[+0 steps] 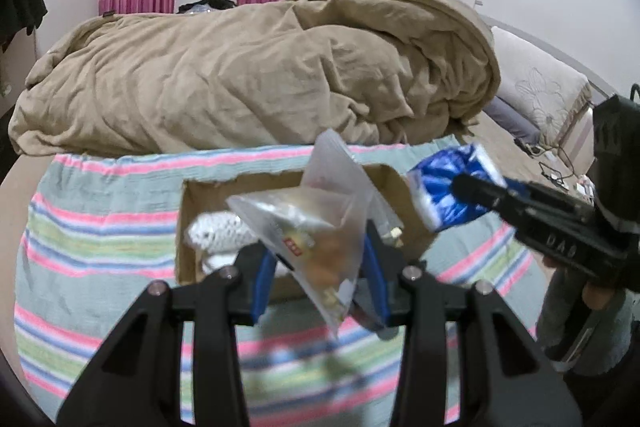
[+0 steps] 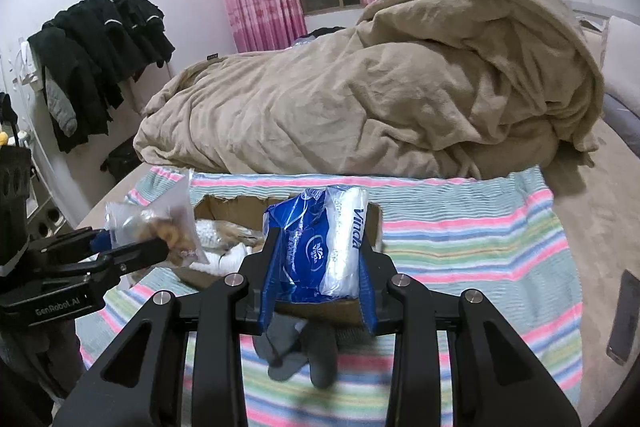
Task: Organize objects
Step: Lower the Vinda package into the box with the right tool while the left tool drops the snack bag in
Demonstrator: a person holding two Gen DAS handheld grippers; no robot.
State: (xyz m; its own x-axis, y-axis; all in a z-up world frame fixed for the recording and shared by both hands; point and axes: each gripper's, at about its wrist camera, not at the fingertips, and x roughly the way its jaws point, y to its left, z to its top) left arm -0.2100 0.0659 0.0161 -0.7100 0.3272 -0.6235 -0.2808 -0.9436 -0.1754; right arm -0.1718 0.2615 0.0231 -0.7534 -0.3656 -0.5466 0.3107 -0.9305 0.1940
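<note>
My left gripper (image 1: 320, 267) is shut on a clear plastic bag (image 1: 316, 227) with brownish items inside, held above the near edge of an open cardboard box (image 1: 192, 195). It also shows in the right wrist view (image 2: 160, 251), with the bag (image 2: 160, 223) at the box's left side. My right gripper (image 2: 320, 259) is shut on a blue and white Vinda tissue pack (image 2: 320, 247), held over the box (image 2: 372, 223). In the left wrist view the pack (image 1: 448, 191) hangs at the box's right edge. White items (image 1: 216, 231) lie in the box.
The box sits on a striped cloth (image 2: 460, 247) on a bed. A rumpled beige duvet (image 2: 380, 99) lies behind it. Grey socks (image 2: 296, 351) lie on the cloth near me. A phone (image 2: 626, 319) lies at the right. Dark clothes (image 2: 96, 43) hang at the left wall.
</note>
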